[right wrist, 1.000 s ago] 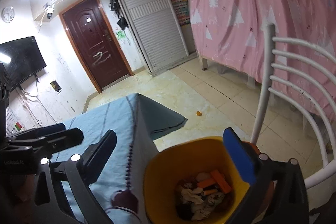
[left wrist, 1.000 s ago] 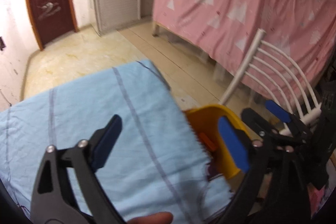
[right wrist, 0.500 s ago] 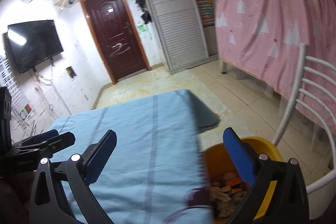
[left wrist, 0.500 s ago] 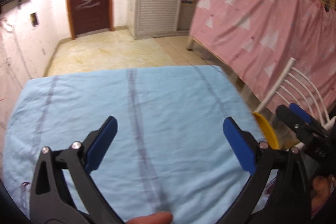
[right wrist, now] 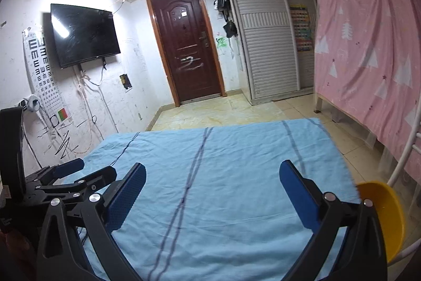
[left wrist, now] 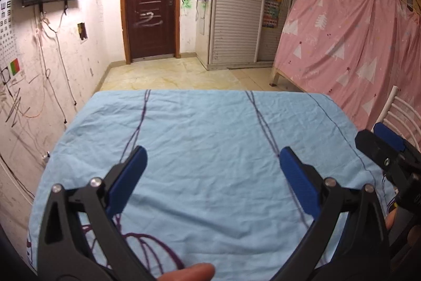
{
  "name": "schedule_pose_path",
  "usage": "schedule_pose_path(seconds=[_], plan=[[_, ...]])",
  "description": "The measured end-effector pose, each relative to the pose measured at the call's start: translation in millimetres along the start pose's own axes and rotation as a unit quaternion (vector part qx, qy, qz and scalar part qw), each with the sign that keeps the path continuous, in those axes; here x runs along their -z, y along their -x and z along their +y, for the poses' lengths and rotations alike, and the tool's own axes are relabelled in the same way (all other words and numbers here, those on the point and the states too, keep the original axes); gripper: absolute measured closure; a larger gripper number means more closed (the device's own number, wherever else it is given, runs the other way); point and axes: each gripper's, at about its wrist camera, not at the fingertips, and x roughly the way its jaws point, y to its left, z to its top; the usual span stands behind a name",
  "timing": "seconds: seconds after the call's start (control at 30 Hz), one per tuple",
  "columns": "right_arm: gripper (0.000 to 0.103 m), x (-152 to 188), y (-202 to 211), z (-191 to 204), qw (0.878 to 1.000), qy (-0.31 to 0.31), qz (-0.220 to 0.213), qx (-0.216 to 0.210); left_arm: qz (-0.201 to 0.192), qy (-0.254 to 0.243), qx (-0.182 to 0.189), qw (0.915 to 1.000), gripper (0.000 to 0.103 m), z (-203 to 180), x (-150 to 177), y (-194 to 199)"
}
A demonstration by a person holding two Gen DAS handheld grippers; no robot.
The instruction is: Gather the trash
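Note:
My left gripper (left wrist: 211, 170) is open and empty above the light blue tablecloth (left wrist: 205, 138). My right gripper (right wrist: 211, 185) is open and empty over the same cloth (right wrist: 210, 157). The yellow trash bin (right wrist: 386, 212) stands off the table's right edge, beside the right finger; its inside is hidden. The right gripper shows at the right edge of the left wrist view (left wrist: 386, 149), and the left gripper shows at the left edge of the right wrist view (right wrist: 73, 175). No trash shows on the cloth.
A white metal chair (right wrist: 405, 154) stands right of the table beside a pink curtain (left wrist: 355, 44). A dark door (left wrist: 151, 1), a wall TV (right wrist: 84, 34) and a shuttered wardrobe (right wrist: 263, 30) lie beyond, across a tiled floor (left wrist: 179, 73).
Both grippers have swung left and up from the yellow bin to face the table. The bin has left the left wrist view and slid to the right wrist view's right edge.

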Motion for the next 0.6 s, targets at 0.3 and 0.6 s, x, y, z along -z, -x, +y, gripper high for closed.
schedule_pose_path(seconds=[0.3, 0.6], plan=[[0.009, 3, -8, 9, 1.000, 0.009, 0.013, -0.003, 0.004, 0.028, 0.006, 0.9996, 0.007, 20, 12, -5], [0.009, 6, -12, 13, 1.000, 0.016, 0.020, -0.003, 0.004, 0.032, 0.009, 0.9994, 0.007, 19, 13, -4]])
